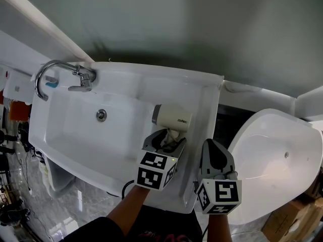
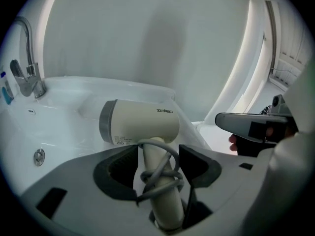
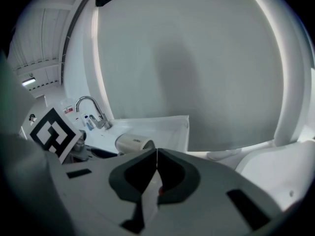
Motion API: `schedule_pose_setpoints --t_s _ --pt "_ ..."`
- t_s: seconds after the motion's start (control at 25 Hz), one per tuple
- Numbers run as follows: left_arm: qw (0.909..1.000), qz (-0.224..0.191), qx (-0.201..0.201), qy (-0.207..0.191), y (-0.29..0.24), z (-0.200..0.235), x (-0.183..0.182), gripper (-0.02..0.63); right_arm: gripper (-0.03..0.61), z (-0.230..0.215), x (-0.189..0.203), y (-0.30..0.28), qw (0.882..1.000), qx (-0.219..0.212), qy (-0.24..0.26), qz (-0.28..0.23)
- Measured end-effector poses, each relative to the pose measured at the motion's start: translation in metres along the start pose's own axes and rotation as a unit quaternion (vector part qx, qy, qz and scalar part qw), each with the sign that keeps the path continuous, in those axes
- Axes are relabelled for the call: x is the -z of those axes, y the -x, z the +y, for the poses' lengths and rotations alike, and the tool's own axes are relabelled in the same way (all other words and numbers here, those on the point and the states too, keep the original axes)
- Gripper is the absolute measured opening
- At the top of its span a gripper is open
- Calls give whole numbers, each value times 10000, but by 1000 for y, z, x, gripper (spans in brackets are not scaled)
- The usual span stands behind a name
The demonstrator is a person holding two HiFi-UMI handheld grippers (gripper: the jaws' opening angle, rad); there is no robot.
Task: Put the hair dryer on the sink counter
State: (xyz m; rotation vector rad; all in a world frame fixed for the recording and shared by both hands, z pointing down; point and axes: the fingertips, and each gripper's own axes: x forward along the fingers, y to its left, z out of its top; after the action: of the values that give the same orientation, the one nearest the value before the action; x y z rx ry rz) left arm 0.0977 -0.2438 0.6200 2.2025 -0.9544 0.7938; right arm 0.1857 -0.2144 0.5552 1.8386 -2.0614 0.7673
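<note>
Plainly, the hair dryer (image 1: pixel 171 117) lies on the sink counter (image 1: pixel 203 105), at three o'clock of the basin (image 1: pixel 70 130), its side lettering reading roughly "ZEPEO". The left gripper (image 2: pixel 156 156) has its jaws apart around the handle (image 2: pixel 162 200), which is wound with the cord (image 2: pixel 170 177). The right gripper (image 3: pixel 156 163) has its jaws together, empty. The faucet (image 1: pixel 60 70) sits at ten o'clock of the dryer.

Cream hair dryer (image 1: pixel 172 117) with grey rear end and grey cord wrapped round its handle lies flat on the right side of the white sink counter (image 1: pixel 204 97).
</note>
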Motion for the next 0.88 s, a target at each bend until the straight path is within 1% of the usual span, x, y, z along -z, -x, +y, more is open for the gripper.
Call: schedule_pose_setpoints --t_s 0.32,0.56,0.64,0.88 --pt "9986 -500 -112 -162 35 -3 -20 252 21 11 -11 16 9998 -14 87 -201" --pt "9955 -920 -181 -115 79 -7 -31 244 21 31 -32 41 9984 -44 186 -530" --pt "9941 -1051 -228 -103 95 -8 -34 211 21 39 -40 51 9977 -43 205 -652" --pt "9871 -1540 -361 -244 150 -11 -46 158 21 62 -66 88 9940 -3 259 -1060"
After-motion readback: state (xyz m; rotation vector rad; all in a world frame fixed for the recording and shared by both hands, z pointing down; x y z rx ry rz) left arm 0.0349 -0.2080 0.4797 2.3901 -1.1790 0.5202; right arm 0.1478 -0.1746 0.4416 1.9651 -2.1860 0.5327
